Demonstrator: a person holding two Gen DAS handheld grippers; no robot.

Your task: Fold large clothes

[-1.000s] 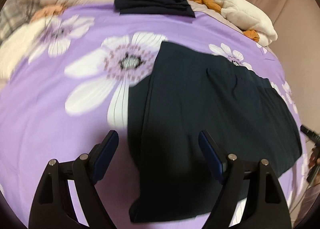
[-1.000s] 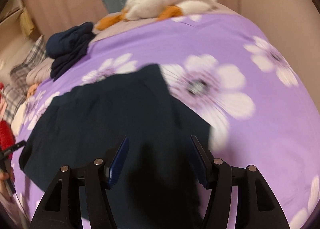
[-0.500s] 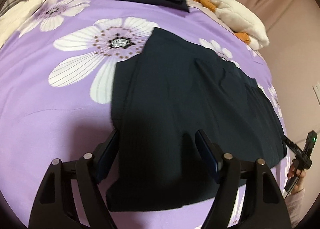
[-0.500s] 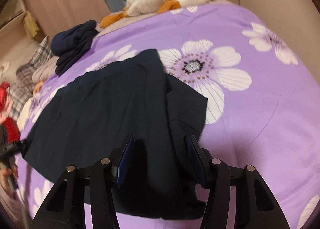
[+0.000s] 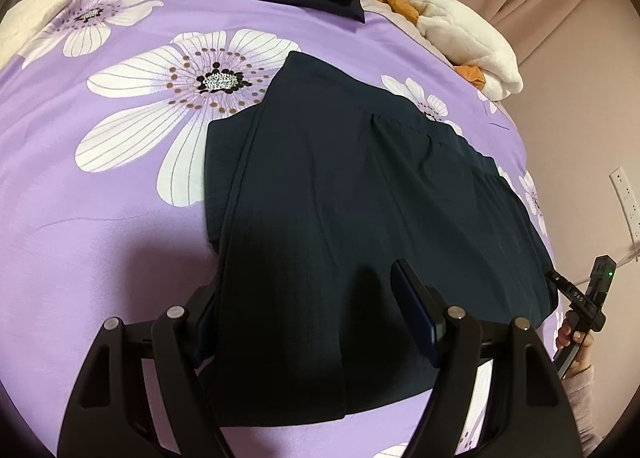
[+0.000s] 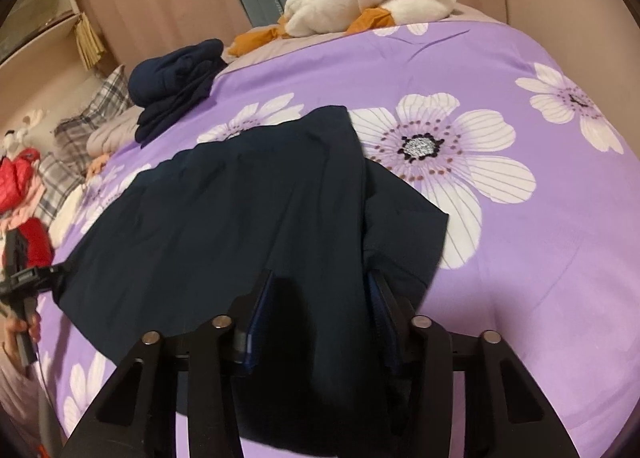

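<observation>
A dark navy garment lies on the floral purple bedsheet. The left tongs stand wide apart astride its near edge. The right tongs are closing around a fold of it.

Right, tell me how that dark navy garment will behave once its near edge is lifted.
Probably floppy: the dark navy garment lies flat in thin layers with soft creases. It would likely drape and sag between the left hand-held gripper and the closing right hand-held gripper. It may drag across the purple floral bedsheet.

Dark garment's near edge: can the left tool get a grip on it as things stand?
Probably yes. The left tool is open, with the near end of the garment lying flat between its fingers and nothing on top of it.
</observation>
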